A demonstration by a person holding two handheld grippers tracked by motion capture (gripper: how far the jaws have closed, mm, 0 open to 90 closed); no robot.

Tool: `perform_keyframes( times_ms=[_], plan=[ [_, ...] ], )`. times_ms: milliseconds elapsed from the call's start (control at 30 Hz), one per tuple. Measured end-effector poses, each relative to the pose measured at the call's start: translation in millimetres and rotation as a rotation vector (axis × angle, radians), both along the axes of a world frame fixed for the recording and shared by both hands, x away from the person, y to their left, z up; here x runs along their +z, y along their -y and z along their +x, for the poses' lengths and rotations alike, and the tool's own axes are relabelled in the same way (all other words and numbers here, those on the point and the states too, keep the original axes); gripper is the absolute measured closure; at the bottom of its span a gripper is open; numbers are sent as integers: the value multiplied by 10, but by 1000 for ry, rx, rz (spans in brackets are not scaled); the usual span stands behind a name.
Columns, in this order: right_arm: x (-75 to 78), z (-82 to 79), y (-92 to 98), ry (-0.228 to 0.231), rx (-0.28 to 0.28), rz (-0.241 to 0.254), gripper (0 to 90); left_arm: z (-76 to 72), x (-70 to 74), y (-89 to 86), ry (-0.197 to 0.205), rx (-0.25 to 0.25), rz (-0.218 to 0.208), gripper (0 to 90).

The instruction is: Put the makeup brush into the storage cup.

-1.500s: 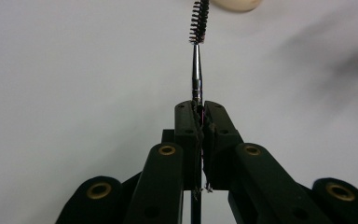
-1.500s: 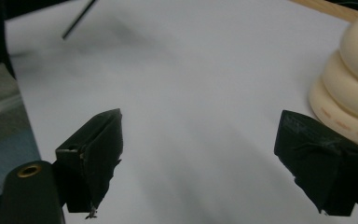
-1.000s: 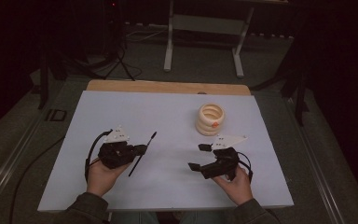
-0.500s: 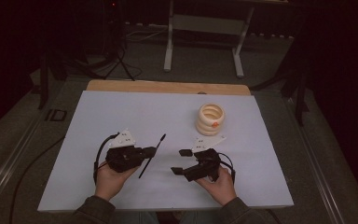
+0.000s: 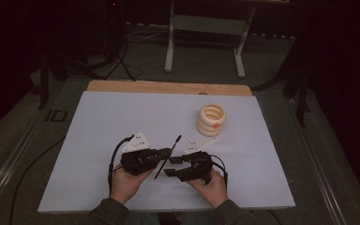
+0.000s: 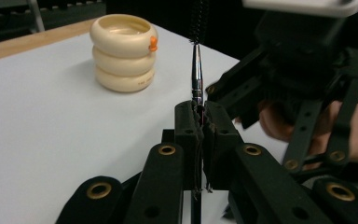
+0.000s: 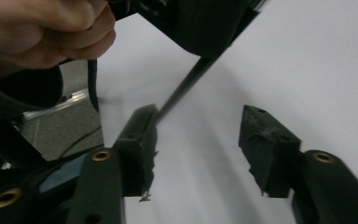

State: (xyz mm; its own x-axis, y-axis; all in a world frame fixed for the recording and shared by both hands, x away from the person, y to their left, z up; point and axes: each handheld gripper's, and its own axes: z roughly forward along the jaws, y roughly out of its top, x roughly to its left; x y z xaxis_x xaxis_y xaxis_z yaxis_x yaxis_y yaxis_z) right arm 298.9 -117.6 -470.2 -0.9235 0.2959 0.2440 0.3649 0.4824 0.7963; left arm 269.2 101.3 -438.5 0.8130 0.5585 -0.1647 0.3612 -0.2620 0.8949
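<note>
High view: ring stack (image 5: 211, 120) beyond brush (image 5: 167, 156).

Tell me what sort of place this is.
Probably a recording lab or studio, not a home: a white table in a dark room, stand legs and cables on the floor behind it, and a person's hand-held left gripper clamping a thin brush.
</note>
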Motion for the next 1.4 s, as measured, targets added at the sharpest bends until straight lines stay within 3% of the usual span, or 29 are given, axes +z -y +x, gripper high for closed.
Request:
perform_keyframes(
  times_ms=[233,400,533,567,667,800,933,967,1133,1333,1400],
  plan=[
    [-34,24,30,-54,-6,53,624,-28,-10,70,22,3,-17,862],
    [-42,25,45,-66,-13,63,677,-42,-11,98,33,8,-26,861],
    [-41,20,52,-70,-11,72,772,-52,-12,98,41,19,-45,861],
    [-33,15,50,-71,-11,74,833,-54,-11,95,46,20,-46,861],
    [-22,18,52,-71,-20,69,851,-66,-8,84,57,22,-51,860],
    [-4,16,63,-64,-38,35,853,-67,-16,64,52,16,-52,848],
    [27,0,57,-43,-29,1,853,-49,-39,69,20,0,-24,732],
    [40,-5,56,-34,-28,-7,853,-47,-66,76,10,-6,1,732],
    [67,-36,41,-3,-8,-53,853,-31,-86,79,-15,-34,10,790],
    [56,-51,54,16,-1,-73,844,-24,-79,101,-18,-72,31,854],
    [52,-53,74,16,0,-77,749,-24,-77,92,-16,-64,38,856]
  ],
)
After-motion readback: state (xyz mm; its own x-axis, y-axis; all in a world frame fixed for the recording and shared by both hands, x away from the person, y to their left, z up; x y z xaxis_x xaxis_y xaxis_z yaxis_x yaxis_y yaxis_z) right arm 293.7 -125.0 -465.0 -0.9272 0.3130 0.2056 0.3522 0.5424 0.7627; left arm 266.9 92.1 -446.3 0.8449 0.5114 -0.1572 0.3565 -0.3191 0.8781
